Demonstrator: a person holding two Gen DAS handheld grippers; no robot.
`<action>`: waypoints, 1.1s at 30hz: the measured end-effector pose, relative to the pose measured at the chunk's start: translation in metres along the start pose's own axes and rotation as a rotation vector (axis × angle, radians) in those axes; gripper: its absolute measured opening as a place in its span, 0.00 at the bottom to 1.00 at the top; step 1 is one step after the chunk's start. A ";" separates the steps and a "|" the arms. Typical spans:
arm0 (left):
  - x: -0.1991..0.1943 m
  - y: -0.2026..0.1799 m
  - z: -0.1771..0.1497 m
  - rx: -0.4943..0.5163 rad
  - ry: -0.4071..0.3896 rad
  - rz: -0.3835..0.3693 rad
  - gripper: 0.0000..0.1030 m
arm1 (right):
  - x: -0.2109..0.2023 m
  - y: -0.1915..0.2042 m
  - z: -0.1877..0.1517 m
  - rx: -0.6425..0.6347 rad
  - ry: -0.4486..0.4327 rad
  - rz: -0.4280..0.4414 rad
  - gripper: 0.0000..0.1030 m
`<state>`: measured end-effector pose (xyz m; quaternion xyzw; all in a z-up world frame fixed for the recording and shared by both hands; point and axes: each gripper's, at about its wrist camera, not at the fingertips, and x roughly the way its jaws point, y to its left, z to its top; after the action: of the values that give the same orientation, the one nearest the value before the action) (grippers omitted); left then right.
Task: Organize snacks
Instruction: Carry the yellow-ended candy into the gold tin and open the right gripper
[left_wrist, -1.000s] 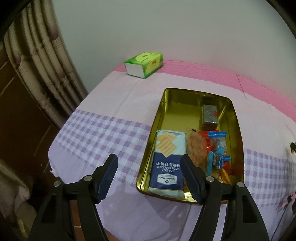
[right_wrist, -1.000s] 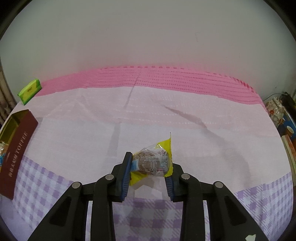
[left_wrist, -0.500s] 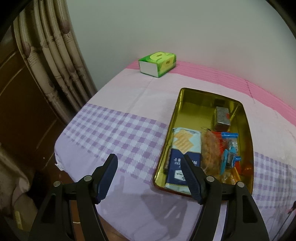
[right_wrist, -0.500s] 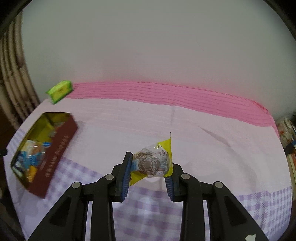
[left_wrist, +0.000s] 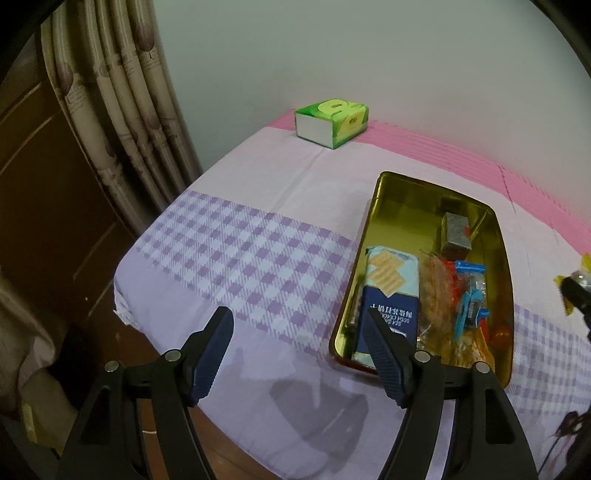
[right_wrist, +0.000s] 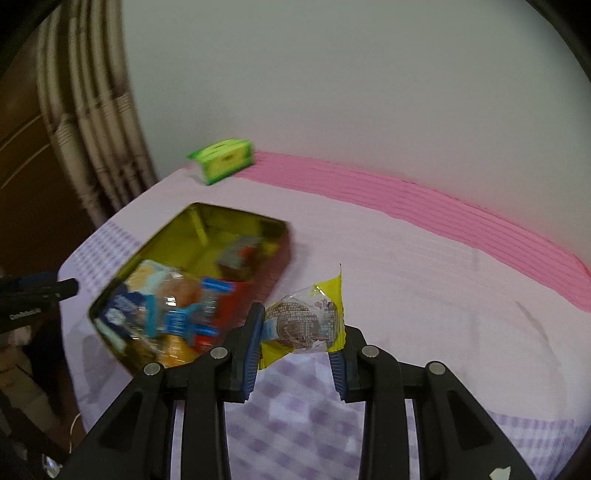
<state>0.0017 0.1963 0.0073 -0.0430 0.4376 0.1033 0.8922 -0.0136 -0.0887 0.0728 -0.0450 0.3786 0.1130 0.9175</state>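
**Wrapped snack swings toward the tin**

Over the last second the right tool (right_wrist: 297, 347) has turned left: the gold tin (right_wrist: 236, 218), a sliver at the 9 o'clock edge of its view a second ago, now fills the 9 to 10 o'clock area, just beside the tool's left finger. The tool is clamped on the yellow-edged wrapped snack (right_wrist: 303, 321), carried above the bed cover (right_wrist: 424, 266). By my reading, the carry is nearly over and the drop into the tin comes next. The right view is motion-blurred, so the tin's contents are hard to read there.

The left wrist view gives them sharply: a blue cracker pack (left_wrist: 388, 295), an orange-brown bag, blue and red wrappers, and a grey foil block (left_wrist: 456, 236) alone at the far end, with bare gold floor around it. The left tool (left_wrist: 299, 350) is spread wide, gripping nothing, off the tin's near left corner; its view has slid left, with more curtain (left_wrist: 122, 92) showing. The green tissue box (left_wrist: 332, 122) sits at 12 o'clock. The snack peeks in at 3 o'clock.
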 end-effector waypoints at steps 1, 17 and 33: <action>0.000 0.001 0.000 -0.002 0.001 0.001 0.71 | 0.004 0.010 0.002 -0.014 0.003 0.016 0.28; 0.004 0.016 -0.008 -0.050 0.037 0.029 0.71 | 0.049 0.090 0.018 -0.101 0.041 0.119 0.29; 0.011 0.017 -0.010 -0.053 0.055 0.034 0.71 | 0.095 0.090 0.033 -0.070 0.086 0.044 0.29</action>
<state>-0.0034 0.2130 -0.0076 -0.0619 0.4598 0.1286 0.8765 0.0524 0.0206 0.0294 -0.0735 0.4144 0.1441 0.8956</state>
